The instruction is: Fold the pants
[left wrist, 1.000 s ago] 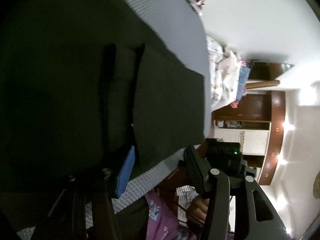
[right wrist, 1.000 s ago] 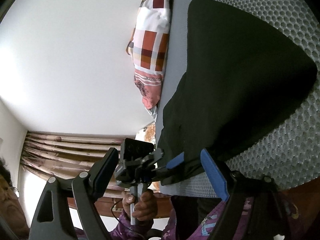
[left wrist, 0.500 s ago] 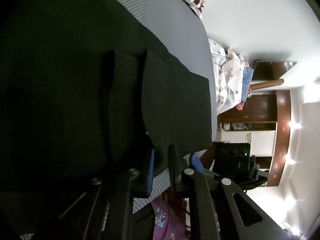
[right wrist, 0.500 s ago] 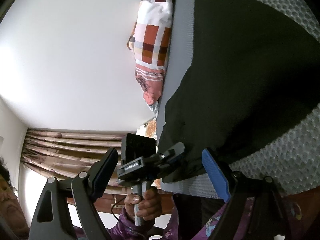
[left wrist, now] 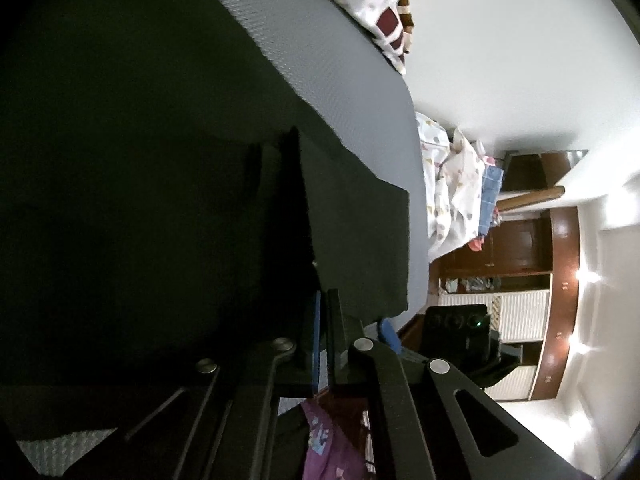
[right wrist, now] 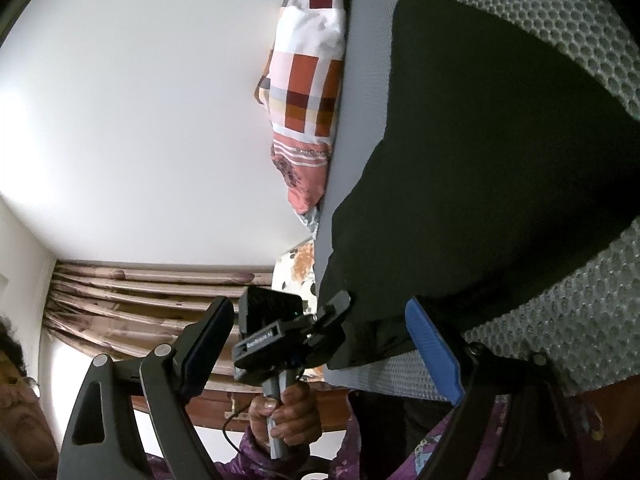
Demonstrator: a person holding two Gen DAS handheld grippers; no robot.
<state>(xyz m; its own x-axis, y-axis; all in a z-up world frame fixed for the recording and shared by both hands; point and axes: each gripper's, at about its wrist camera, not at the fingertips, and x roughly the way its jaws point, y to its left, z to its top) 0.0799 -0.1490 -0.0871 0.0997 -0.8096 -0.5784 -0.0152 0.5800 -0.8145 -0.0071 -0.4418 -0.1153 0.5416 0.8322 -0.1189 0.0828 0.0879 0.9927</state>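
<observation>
On grey mattress (right wrist: 568, 320): one black pants (right wrist: 480, 152); left claw (left wrist: 323, 300) clamped on hem, right claw (right wrist: 320, 328) opening, empty.

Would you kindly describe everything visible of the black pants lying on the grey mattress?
The black pants are a dark, matte woven fabric, spread flat on the grey honeycomb-textured mattress and doubled into layers whose edges show as ridges. One corner lies at the mattress's near edge, where the left gripper is shut on the layered edge. The right gripper stands open beside that corner, clear of the cloth.
</observation>
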